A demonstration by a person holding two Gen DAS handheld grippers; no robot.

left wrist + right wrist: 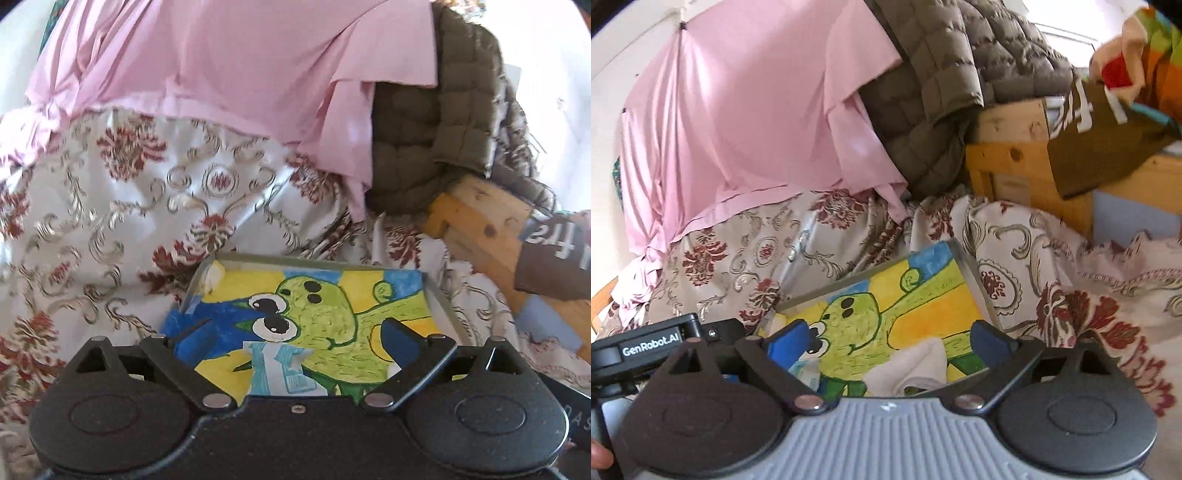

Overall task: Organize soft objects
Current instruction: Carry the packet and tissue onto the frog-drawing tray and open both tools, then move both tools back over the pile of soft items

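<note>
Both the left gripper and the right gripper stood released with jaws spread wide and nothing between the 2 blue pads of either. A folded white cloth lay on the near edge of the cartoon-printed panel, just in front of the right gripper. The panel rested on the floral bedspread, with a pink sheet and a quilted olive jacket draped behind it.
</note>
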